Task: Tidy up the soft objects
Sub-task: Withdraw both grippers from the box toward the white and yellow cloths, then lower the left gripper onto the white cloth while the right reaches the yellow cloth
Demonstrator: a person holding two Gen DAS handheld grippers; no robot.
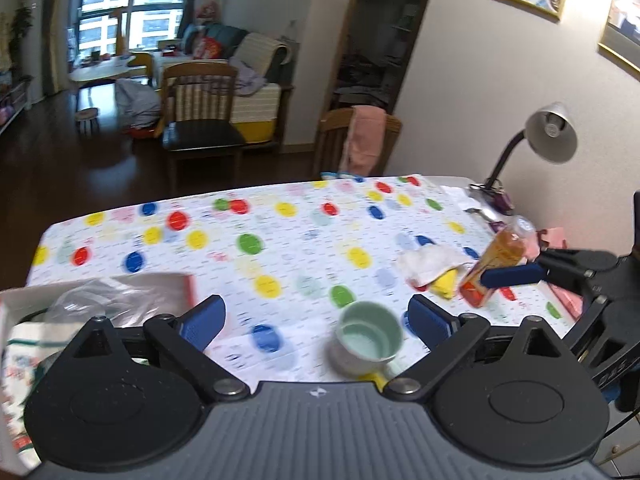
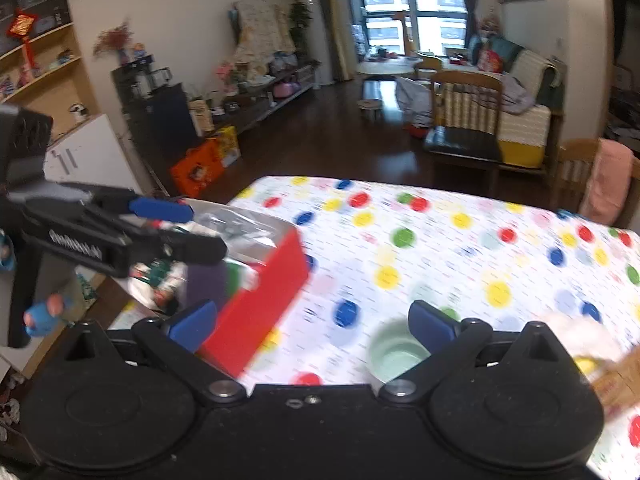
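Observation:
My left gripper [image 1: 316, 320] hangs open over the near part of the spotted tablecloth [image 1: 280, 240]; only a pale green cup [image 1: 370, 338] stands between its fingers, untouched. A crumpled white cloth [image 1: 432, 264] and a yellow soft piece [image 1: 444, 286] lie to the right. At the left a red box [image 1: 188, 288] holds a clear plastic bag and printed fabric. My right gripper [image 2: 316, 326] is open too, between the red box [image 2: 260, 300] and the cup [image 2: 394, 354]. Nothing is held by either one. The white cloth [image 2: 580, 336] is blurred at the right edge.
An orange bottle [image 1: 496, 260] lies tilted beside the cloth, with a desk lamp [image 1: 548, 132] and small clutter behind it. A chair with a pink towel [image 1: 364, 140] stands at the table's far edge. In the right wrist view the left gripper [image 2: 180, 228] hovers over the box.

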